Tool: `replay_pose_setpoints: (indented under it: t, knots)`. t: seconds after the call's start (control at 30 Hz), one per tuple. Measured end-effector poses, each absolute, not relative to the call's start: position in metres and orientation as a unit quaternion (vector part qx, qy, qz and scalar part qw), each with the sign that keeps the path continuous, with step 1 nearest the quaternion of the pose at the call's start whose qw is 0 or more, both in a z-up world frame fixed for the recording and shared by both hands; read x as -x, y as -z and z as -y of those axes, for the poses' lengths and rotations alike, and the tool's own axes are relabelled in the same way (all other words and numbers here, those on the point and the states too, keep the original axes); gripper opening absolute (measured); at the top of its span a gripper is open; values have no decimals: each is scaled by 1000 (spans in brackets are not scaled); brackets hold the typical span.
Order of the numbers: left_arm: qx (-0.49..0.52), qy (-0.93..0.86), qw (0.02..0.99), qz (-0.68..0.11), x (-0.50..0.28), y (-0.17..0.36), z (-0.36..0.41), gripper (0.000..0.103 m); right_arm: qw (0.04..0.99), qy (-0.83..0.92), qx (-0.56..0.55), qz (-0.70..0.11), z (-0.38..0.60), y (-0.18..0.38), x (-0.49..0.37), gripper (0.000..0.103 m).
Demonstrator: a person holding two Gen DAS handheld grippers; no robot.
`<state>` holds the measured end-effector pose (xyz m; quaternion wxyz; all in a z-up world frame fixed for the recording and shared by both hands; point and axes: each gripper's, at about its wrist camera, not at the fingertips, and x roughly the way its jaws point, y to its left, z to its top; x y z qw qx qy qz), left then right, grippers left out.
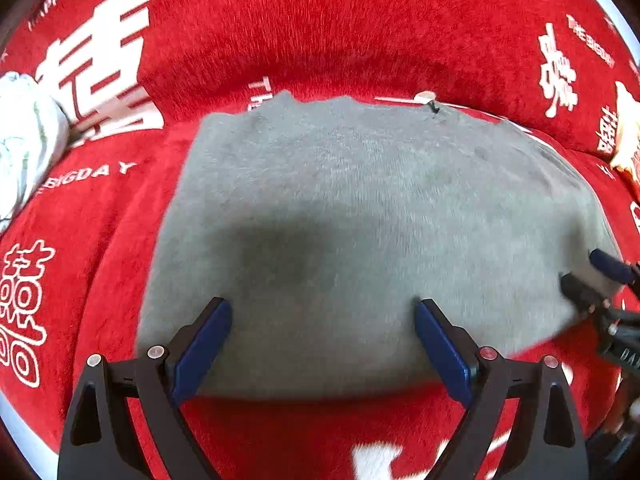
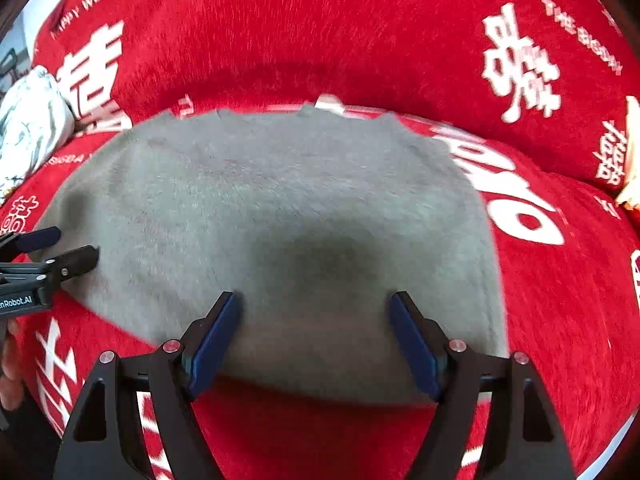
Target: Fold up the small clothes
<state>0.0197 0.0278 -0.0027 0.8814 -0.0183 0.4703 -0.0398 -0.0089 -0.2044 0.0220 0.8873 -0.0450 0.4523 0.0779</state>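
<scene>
A grey fleecy garment (image 1: pixel 360 208), already folded into a compact rounded rectangle, lies flat on a red plush sofa cover (image 1: pixel 320 32) printed with white characters and wedding lettering. Its wider span runs side to side in both wrist views. A small tag or clip with a dark thread (image 1: pixel 430 101) shows at its far edge, too small to tell what it is.

The left tool (image 1: pixel 324 340) hangs over the near edge of the garment with its blue pads spread wide and nothing between them except cloth below; it is released and grips nothing. The right tool (image 2: pixel 316 336) is likewise released, its pads parted over the same near edge, a little toward the garment's right side. Each tool shows at the edge of the other's view: the right one at the garment's right corner, the left one at its left side, with part of a hand (image 2: pixel 10 364) behind it.

The garment lies ahead of and beneath both tools, so both are about equally near, each to its own end of the near edge. A further fold would probably mean pinching that edge at both ends and carrying it away toward the backrest.

A crumpled white patterned cloth (image 1: pixel 24 140) sits well apart on the left, and a pale yellowish object (image 1: pixel 626 132) at the far right. Nothing stands in the way.
</scene>
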Motion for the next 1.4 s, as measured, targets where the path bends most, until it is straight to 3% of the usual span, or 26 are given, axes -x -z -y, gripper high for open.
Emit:
replay_pose_setpoints:
  t: [0.43,0.7,1.13,1.23,1.4]
  knots:
    - [26,40,880,-472,23,1,-42,94,884,-59,60,-460,225,-24,47,82]
    - [118,32,883,-454,47,-2,-84,94,893,-35,-2,-449,234,-39,57,83]
    - [171,53,880,-439,26,10,-99,94,889,-81,28,-450,170,-56,37,83]
    - [209,95,874,-428,23,11,-106,102,886,-89,37,-453,154,-59,28,83]
    - [338,150,846,-384,19,19,-142,102,884,-103,68,-450,120,-65,10,83]
